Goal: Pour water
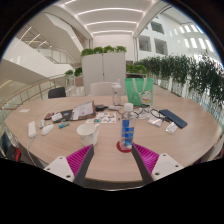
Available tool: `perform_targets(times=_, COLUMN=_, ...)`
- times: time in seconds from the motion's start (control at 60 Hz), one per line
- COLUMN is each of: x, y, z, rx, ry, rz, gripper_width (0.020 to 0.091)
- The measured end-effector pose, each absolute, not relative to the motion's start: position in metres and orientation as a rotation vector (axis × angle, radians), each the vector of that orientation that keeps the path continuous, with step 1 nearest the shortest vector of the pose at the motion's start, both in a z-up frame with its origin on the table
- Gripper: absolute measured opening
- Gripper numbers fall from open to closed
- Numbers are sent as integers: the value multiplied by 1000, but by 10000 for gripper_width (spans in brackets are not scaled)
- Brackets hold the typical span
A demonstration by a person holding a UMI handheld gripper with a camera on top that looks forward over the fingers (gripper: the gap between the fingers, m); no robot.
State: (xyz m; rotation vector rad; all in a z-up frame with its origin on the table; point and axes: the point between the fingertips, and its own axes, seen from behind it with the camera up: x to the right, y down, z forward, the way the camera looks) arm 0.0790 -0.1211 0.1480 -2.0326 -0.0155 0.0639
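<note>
Cluttered table [185, 130], blue-labelled bottle [127, 135] upright

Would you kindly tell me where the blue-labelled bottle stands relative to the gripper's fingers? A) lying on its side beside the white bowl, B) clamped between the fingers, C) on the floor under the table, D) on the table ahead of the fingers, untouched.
D: the bottle stands upright on the table, beyond the open gripper, its fingers apart and touching nothing.

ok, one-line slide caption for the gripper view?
Open gripper hovers before a cluttered round table, a blue-labelled bottle just ahead of its fingers, nothing grasped.
</note>
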Motion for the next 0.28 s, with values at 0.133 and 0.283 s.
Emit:
perform_targets(times=0.133, x=46, y=-181, z=183, rx=-2027, ry=-50, rz=0, gripper_width=837)
perform_targets(times=0.283, x=1, y=-226, z=205, rx=-2055, ry=-49, rz=75, gripper_width=836)
